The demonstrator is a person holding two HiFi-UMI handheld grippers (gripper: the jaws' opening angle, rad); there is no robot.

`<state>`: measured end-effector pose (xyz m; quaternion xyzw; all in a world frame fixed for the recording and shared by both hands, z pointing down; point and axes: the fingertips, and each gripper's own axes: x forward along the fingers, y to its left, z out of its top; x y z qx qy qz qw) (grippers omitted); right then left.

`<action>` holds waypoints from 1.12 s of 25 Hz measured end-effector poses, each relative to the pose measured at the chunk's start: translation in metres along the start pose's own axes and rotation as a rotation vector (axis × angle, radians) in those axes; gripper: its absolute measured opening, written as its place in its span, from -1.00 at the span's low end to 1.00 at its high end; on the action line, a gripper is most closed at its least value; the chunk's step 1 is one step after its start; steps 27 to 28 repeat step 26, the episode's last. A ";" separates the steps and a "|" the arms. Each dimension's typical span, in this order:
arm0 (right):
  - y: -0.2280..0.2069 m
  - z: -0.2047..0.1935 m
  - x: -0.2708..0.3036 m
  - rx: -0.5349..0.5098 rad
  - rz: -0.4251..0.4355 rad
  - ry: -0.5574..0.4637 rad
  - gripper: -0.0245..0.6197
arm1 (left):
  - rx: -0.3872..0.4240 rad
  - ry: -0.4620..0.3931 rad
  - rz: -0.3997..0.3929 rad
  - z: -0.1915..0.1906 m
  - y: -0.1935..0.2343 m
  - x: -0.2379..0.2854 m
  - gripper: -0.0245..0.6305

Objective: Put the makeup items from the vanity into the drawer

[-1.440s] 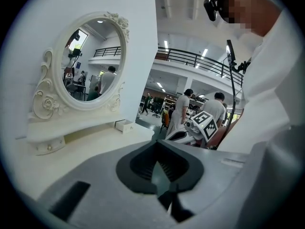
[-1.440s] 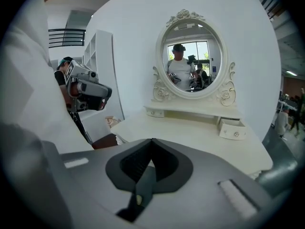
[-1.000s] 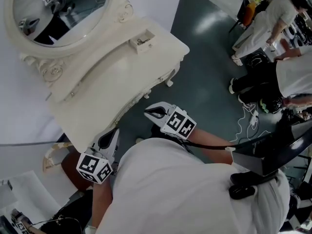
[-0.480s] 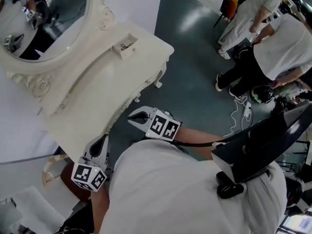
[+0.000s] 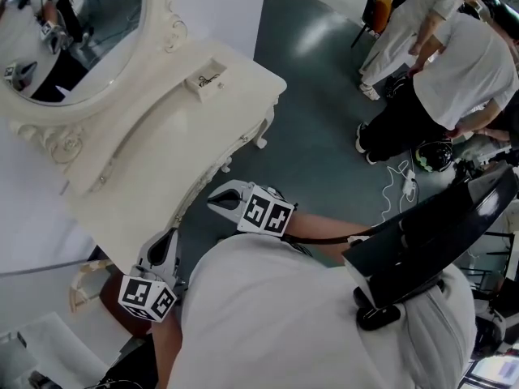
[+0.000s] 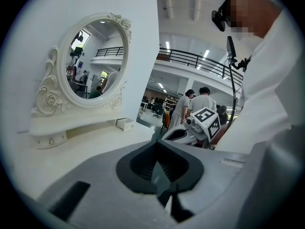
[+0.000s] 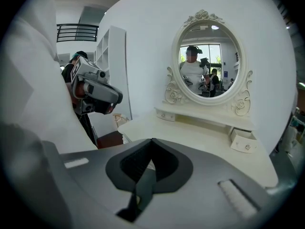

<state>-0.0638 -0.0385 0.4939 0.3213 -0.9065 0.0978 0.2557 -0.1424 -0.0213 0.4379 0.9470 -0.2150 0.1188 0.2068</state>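
Both grippers hovering clenched and empty by the vanity [image 5: 162,160].
Head view: I am holding the left gripper [image 5: 165,245] and right gripper [image 5: 220,201] just off its front edge, with the small drawer [image 5: 205,79] sitting on top beside the mirror [image 5: 73,31]. Left gripper view: the jaws are pressing together on nothing. Right gripper view: the jaws are meeting likewise, facing the drawer.

Cream-white desk [image 5: 154,168], plain. Mirror frame [image 5: 172,23] same cream, carved scroll pattern. Floor [image 5: 324,136] dk grey-teal. Left gripper [image 5: 166,241] & right gripper [image 5: 217,203]: grey, black jaws, cubes w/ b&w square markers. Shirt [image 5: 276,322] white.
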 end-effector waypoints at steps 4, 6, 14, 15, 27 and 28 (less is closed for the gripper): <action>0.001 -0.001 0.000 0.000 -0.001 0.004 -0.92 | 0.001 0.004 -0.002 -0.001 0.000 0.000 -0.93; 0.002 -0.002 -0.001 0.001 0.000 0.010 -0.92 | 0.001 0.004 -0.002 -0.002 -0.001 0.000 -0.93; 0.003 -0.001 0.001 -0.007 0.009 0.006 -0.92 | 0.000 0.004 0.003 -0.004 0.000 0.001 -0.93; 0.002 -0.001 0.001 -0.007 0.008 0.005 -0.92 | -0.003 0.005 0.004 -0.004 0.000 0.001 -0.93; 0.005 0.002 -0.002 -0.008 0.013 0.016 -0.92 | -0.006 0.007 0.004 0.000 -0.003 -0.001 -0.93; 0.005 0.002 -0.002 -0.008 0.013 0.016 -0.92 | -0.006 0.007 0.004 0.000 -0.003 -0.001 -0.93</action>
